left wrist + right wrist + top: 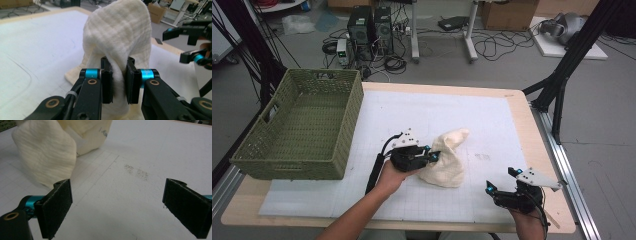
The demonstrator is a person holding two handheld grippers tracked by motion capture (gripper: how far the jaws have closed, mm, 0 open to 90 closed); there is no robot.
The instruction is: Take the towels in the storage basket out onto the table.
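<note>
Cream, crinkled cotton cloth (446,160), bunched into a loose heap on the white gridded mat (462,115), right of the mat's middle and nearer the person's edge. One end drawn up into a soft peak, the rest sagging onto the mat around it. In the left gripper view the cloth (120,32) rising as a tall fold straight ahead, with a pleat of it pinched between the two black pads. Left gripper (431,156) clenched on that pleat at the heap's left side, jaws pointing right, cable trailing back along the forearm. Right gripper (502,181) well apart from the cloth, low at the mat's near right corner, jaws spread wide with nothing between them. In the right gripper view, bare mat between the pads (56,206), a faint grey smudge (137,172) on the grid ahead, the cloth (45,157) off to the upper left. A small dark mark, perhaps writing, on the cloth's far fold there, too small to read. No other label or brand legible anywhere. Olive-green woven basket (342,125) at the mat's left end, well apart from the cloth. Pale wooden table (532,150) beneath the mat. Beyond the table, two dark computer towers (371,27) among tangled cables on the grey floor.
</note>
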